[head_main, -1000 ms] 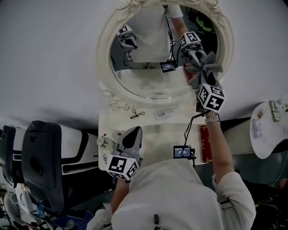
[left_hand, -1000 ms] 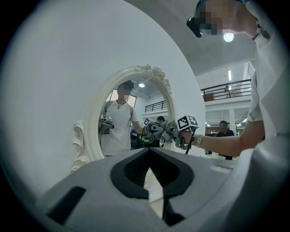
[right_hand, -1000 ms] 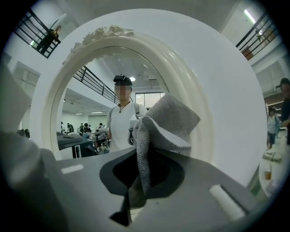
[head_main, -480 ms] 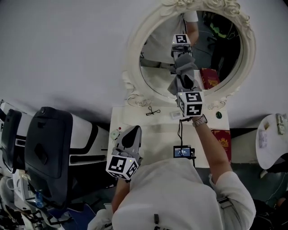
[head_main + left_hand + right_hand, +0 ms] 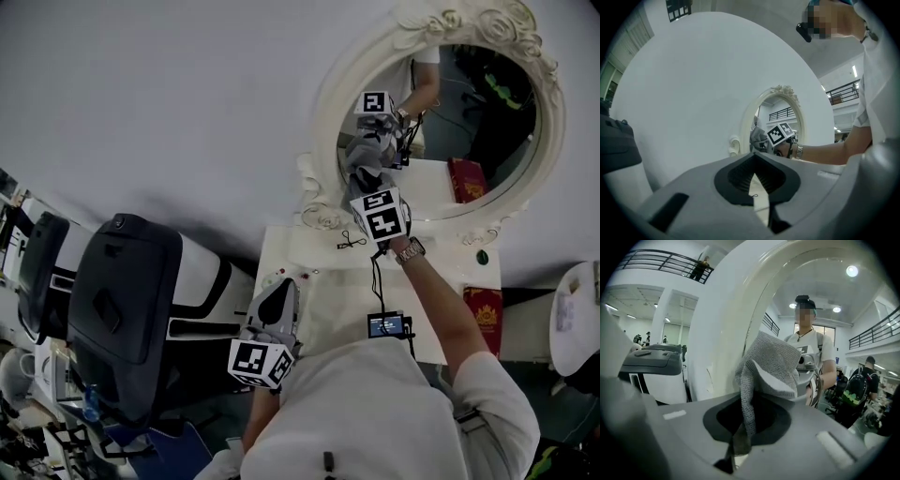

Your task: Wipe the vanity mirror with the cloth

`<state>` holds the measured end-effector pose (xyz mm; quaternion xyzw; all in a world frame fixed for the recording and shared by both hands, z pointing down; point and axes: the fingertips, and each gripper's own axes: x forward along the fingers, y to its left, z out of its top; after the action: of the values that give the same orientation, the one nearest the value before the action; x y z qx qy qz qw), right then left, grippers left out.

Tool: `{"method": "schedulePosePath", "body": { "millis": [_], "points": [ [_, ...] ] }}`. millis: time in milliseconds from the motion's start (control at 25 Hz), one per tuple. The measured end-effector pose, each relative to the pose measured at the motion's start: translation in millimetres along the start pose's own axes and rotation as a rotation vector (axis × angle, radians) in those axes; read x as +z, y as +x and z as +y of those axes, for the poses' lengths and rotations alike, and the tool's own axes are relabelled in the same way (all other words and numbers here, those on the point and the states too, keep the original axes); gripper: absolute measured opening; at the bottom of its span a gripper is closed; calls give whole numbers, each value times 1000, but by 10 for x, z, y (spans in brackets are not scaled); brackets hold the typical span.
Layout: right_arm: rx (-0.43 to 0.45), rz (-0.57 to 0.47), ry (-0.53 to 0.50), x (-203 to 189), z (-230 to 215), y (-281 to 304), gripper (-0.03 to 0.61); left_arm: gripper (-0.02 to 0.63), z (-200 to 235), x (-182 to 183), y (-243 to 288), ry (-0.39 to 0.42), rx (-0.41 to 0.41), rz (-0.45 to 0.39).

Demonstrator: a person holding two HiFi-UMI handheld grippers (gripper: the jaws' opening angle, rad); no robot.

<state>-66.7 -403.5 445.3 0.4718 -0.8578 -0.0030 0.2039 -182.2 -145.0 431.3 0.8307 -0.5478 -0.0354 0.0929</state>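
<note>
The oval vanity mirror [image 5: 487, 122] in its ornate cream frame hangs above the white vanity table [image 5: 319, 281]. My right gripper [image 5: 367, 176] is shut on the grey cloth [image 5: 362, 157], which is pressed to the left part of the glass near the frame. In the right gripper view the cloth [image 5: 768, 371] bunches up out of the shut right gripper [image 5: 743, 430], close to the mirror frame [image 5: 726, 333]. My left gripper [image 5: 278, 298] hangs low over the table's front left, shut and holding nothing. In the left gripper view the left gripper [image 5: 754, 173] points towards the mirror [image 5: 783, 115].
A black-and-white chair-like machine [image 5: 127, 309] stands to the table's left. On the table lie a small black item [image 5: 352, 241] and a red box [image 5: 486, 314]. A small screen [image 5: 389, 325] hangs at the person's chest. A round white table [image 5: 572, 323] stands at the right.
My right gripper has swept the cloth from the mirror's right edge across the glass to its left part. The head view has swung left. The left gripper has stayed put.
</note>
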Motion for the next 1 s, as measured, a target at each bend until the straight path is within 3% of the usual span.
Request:
{"method": "schedulePosePath", "body": {
  "millis": [360,640,1000],
  "points": [
    [41,-4,-10,-49,116,144,21,6,54,-74,-108,7,60,26],
    [54,2,40,-199,-68,13,20,6,-189,-129,22,27,26,59],
    [-3,3,97,-546,-591,-292,20,6,-617,-248,303,43,-52,91]
  ]
}}
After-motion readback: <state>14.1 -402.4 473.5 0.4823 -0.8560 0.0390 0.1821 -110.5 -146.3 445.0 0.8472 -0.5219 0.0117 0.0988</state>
